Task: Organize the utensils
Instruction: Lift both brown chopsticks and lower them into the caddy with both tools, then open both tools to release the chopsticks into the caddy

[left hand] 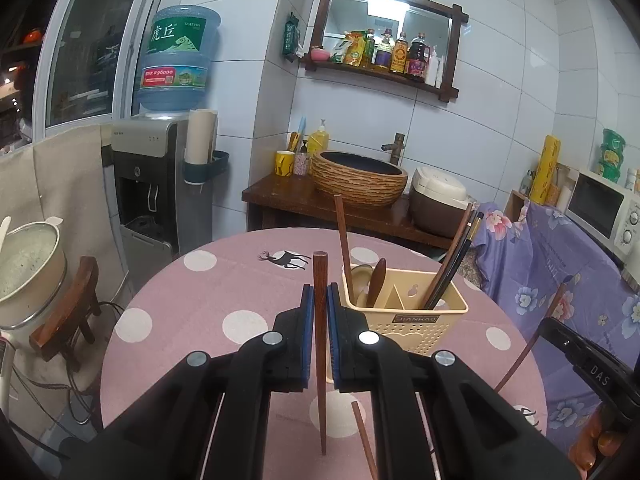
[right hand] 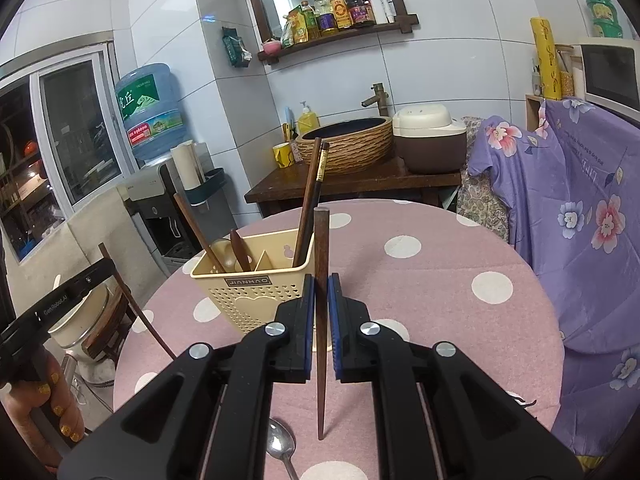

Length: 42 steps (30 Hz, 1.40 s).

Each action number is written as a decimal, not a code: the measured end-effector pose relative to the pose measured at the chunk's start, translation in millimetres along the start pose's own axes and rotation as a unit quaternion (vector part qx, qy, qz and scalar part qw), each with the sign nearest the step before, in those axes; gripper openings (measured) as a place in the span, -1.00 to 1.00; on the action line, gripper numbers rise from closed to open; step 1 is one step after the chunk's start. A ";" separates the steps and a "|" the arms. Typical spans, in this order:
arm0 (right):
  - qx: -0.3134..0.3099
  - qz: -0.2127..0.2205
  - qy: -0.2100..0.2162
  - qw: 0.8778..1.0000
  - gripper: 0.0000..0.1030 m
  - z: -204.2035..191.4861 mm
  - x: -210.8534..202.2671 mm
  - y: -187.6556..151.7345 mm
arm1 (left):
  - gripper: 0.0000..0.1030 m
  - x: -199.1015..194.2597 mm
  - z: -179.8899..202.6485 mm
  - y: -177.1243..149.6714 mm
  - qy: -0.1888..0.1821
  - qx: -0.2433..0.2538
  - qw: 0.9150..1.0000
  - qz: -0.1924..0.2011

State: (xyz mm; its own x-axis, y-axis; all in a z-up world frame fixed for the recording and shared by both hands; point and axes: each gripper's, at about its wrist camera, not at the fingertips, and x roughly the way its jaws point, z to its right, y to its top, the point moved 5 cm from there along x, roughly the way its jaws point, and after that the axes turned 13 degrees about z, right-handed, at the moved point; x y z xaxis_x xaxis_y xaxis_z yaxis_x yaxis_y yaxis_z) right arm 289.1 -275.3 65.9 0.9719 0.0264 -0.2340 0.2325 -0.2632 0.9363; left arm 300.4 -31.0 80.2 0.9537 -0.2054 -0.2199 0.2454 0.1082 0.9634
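Observation:
My left gripper (left hand: 320, 294) is shut on a brown wooden chopstick (left hand: 320, 272) that stands upright above the pink dotted table (left hand: 192, 320). Just to its right is the beige utensil holder (left hand: 404, 316); one compartment has wooden spoons and a chopstick, the other several chopsticks. Another chopstick (left hand: 365, 440) lies on the table under the gripper. My right gripper (right hand: 321, 284) is shut on a second upright brown chopstick (right hand: 321, 240), to the right of the holder (right hand: 252, 288). A metal spoon (right hand: 280, 446) lies on the cloth below it. Each view shows the other gripper at its edge.
Behind the table stand a dark wooden counter (left hand: 280, 196) with a woven basin (left hand: 358, 176) and a rice cooker (right hand: 430, 140). A water dispenser (left hand: 148, 184) is at the left, a purple floral cloth (right hand: 580, 220) at the right, and a wooden chair (left hand: 68, 312) beside the table.

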 end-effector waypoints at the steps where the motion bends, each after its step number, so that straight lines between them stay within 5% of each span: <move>1: -0.001 0.000 0.001 1.000 -0.85 -0.7 0.0 0.9 | -0.85 0.2 0.2 1.2 0.000 0.000 1.000 0.001; 10: 0.006 -0.006 0.033 0.999 -0.85 -11.5 0.4 28.6 | -0.85 -4.7 7.7 29.0 -0.028 0.001 1.000 0.009; 19: 0.004 0.056 0.043 0.997 -0.85 -35.7 2.7 119.9 | -0.85 -10.0 29.4 119.7 -0.056 -0.019 0.996 0.064; 25: 0.001 0.093 0.024 0.995 -0.85 -50.1 23.2 168.8 | -0.85 10.5 43.0 162.5 -0.031 -0.021 0.994 0.102; 42: -0.011 0.033 -0.016 0.999 -0.85 -34.5 97.5 88.2 | -0.85 88.2 38.3 60.2 -0.010 -0.018 1.000 -0.003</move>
State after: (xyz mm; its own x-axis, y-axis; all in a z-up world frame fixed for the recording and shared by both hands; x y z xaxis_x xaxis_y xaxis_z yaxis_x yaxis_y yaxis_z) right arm 405.7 -262.7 134.7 0.9835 -0.0213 -0.1798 0.1694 -0.2422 0.9553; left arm 392.5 -79.9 124.6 0.9483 -0.2260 -0.2227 0.2583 0.1424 0.9555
